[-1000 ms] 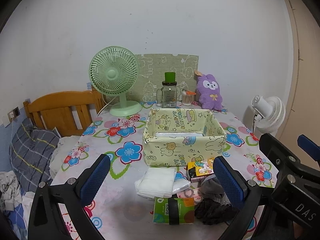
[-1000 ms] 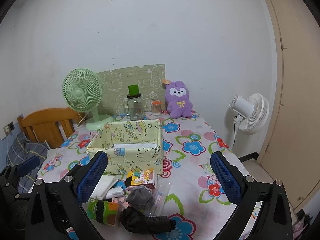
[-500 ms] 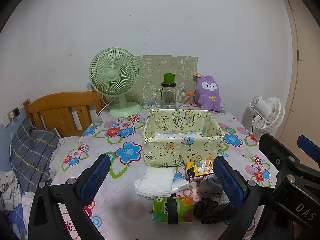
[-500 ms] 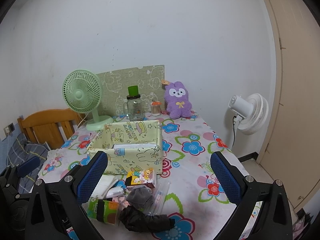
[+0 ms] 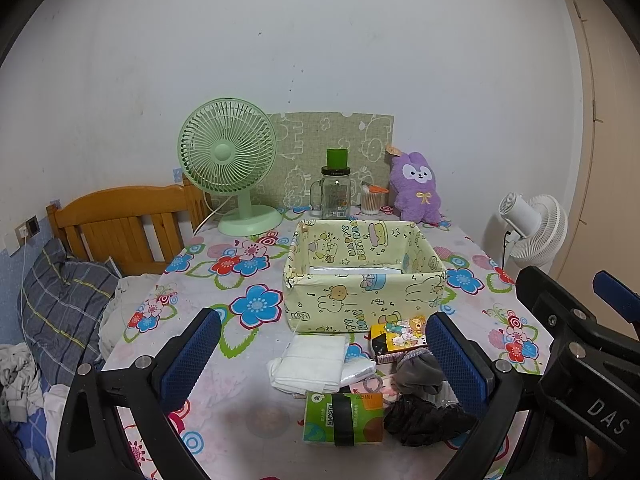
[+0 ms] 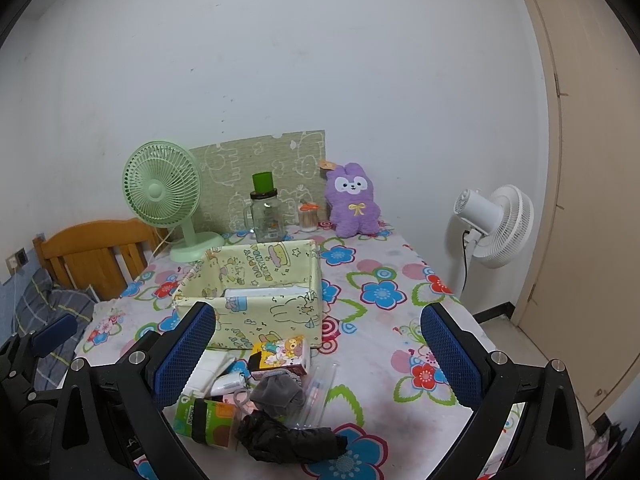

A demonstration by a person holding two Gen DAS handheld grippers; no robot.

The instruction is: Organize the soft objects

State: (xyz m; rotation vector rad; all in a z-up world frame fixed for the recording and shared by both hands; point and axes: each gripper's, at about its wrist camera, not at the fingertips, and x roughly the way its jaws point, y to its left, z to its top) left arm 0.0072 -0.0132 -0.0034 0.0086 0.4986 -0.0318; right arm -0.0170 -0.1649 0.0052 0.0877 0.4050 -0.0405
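A home bedroom: a wooden bed headboard [image 5: 120,220] with plaid grey bedding [image 5: 60,304], a flower-patterned surface [image 5: 224,280], and a purple plush rabbit [image 5: 416,188].

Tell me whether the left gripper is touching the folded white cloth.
Apart. The left wrist view shows the left gripper open, fingers hanging above the table, clear of the folded white cloth.

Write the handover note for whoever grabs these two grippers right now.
Left gripper: open, holding nothing, above the near table edge.
Right gripper: open, holding nothing, beside it.
Fabric box: mid-table, one flat white packet inside.
Loose in front of it: folded white cloth, green tissue pack, cartoon pack, grey sock, black cloth.
Done: at most the packet.
Left: move the loose soft things into the box.
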